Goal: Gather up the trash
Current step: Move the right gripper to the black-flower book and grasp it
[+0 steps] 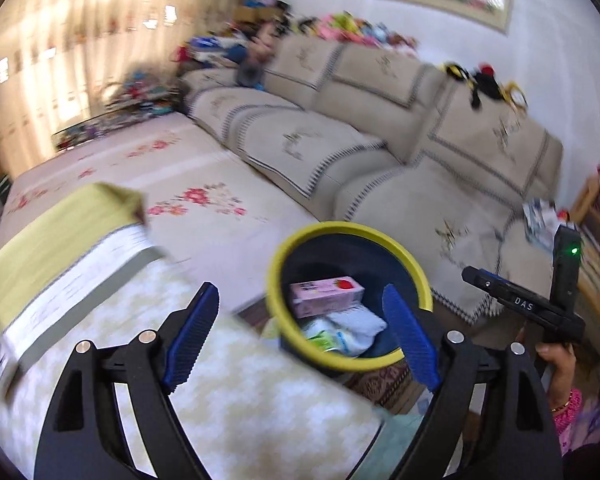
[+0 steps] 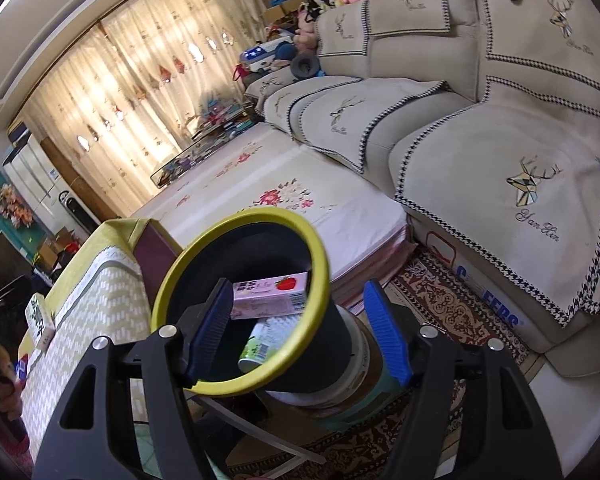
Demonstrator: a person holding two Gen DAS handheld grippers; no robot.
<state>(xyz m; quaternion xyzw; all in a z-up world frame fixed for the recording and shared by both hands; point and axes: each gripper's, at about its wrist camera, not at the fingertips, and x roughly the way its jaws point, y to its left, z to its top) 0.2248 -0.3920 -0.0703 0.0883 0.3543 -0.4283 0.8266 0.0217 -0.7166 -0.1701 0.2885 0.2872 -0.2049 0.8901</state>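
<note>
Your left claw (image 1: 300,334) wide, nothing between blue pads. Your right claw (image 2: 298,330) wide too; bin rim sits between its pads, pads not pressing it. Trash bin (image 1: 342,230) with yellow rim just off table corner (image 1: 228,360). Pink carton (image 1: 326,294), white wad (image 1: 360,322) and green can (image 2: 260,346) lie inside bin.

Beige sofa (image 2: 500,128) beside floral mat (image 2: 284,200), curtains (image 2: 140,80) behind.

One yellow-rimmed bin (image 2: 320,264). Inside it: one pink carton (image 2: 268,294), one green can (image 2: 260,346). Two tongs.
</note>
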